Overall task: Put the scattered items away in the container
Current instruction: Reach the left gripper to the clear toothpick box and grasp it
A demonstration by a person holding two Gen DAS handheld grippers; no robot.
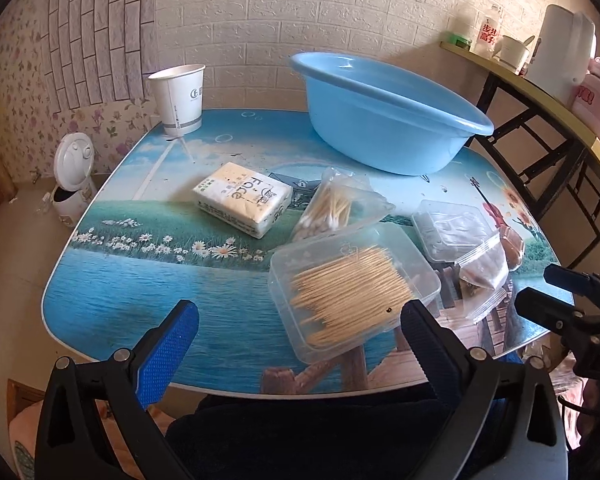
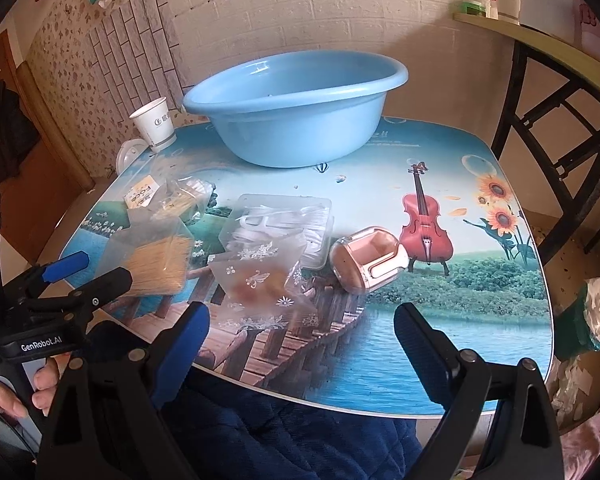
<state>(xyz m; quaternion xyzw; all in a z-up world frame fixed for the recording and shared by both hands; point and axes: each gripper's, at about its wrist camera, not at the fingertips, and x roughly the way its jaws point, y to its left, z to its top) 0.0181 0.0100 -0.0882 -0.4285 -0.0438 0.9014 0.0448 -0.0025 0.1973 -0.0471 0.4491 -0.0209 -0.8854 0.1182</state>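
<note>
A light blue basin stands at the back of the table, also in the right wrist view. In front of it lie a tissue pack, a bag of cotton swabs, a clear box of toothpicks, a clear box of floss picks, a patterned zip bag and a pink case. My left gripper is open and empty at the near edge, by the toothpick box. My right gripper is open and empty, just before the zip bag.
A paper cup stands at the table's back left corner. A small white bin sits on the floor to the left. A dark chair and a shelf with appliances stand to the right.
</note>
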